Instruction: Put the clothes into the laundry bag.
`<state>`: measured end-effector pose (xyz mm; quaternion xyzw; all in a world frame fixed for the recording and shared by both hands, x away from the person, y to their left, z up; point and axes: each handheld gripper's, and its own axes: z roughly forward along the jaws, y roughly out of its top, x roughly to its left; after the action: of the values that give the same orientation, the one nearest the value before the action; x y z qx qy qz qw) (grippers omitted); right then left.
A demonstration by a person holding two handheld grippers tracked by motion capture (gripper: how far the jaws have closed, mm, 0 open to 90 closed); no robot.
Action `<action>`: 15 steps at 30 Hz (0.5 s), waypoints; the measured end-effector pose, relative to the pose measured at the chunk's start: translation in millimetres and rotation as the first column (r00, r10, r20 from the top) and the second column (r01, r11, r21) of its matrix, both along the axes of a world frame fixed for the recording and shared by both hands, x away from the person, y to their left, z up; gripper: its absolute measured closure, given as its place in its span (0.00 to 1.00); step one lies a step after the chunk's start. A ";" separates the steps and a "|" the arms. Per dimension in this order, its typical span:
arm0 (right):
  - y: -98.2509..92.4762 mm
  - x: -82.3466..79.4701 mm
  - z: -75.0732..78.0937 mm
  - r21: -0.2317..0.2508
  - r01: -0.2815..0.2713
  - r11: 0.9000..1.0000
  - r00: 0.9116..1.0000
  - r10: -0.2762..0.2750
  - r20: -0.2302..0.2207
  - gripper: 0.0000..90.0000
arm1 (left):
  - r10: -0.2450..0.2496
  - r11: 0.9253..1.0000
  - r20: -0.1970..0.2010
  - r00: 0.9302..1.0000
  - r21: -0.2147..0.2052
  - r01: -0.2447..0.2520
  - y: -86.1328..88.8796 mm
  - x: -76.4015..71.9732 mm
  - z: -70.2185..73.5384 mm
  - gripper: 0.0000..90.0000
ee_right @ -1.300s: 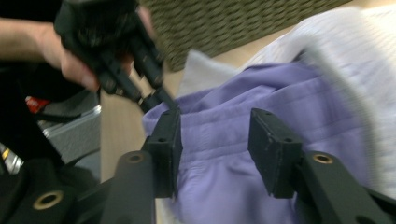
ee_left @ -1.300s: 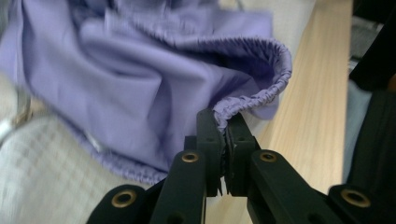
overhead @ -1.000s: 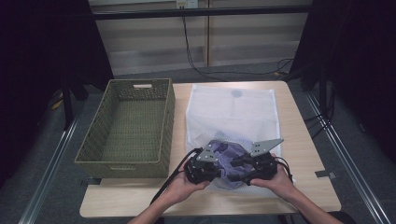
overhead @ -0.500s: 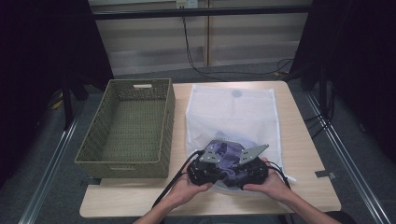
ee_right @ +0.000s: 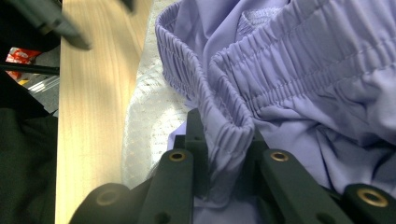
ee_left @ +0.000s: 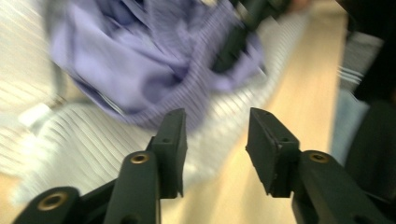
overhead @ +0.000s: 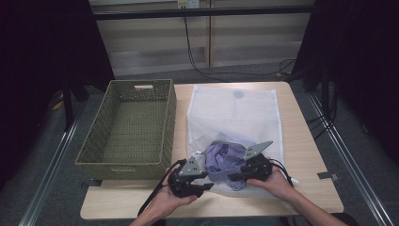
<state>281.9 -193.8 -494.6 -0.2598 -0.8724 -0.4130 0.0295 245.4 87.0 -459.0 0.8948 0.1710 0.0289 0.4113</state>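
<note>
Leftward moved left gripper (overhead: 203, 187), jaws just opening, empty; right gripper (ee_right: 223, 154) jaws closing, clamp purple garment (ee_right: 299, 70) waistband.

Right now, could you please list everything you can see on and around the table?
Garment: one, lilac with an elastic waistband, bunched at the near end of the mesh bag.
Mesh bag: one, white, flat on the right half of the table.
Basket: one, olive woven, on the left half of the table, beside the bag.
Table: one, light wood.
Cables: black, hanging down the wall behind the table.
Left gripper: one, black, jaws apart with nothing between them, having just been opening, near the garment's left side.
Right gripper: one, black, jaws having just closed on the garment's waistband.
Hands: two, at the near table edge, each holding a gripper.
</note>
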 end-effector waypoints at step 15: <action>-0.7 0.6 3.1 0.016 0.001 1.000 1.000 -0.001 -0.002 0.90 | -0.100 0.991 -0.017 0.995 0.091 0.101 -36.9 8.2 -24.9 0.67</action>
<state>282.5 -194.5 -491.5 -0.2606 -0.8689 -0.4196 0.0319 253.6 50.1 -483.9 0.9205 0.1269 0.0103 0.3695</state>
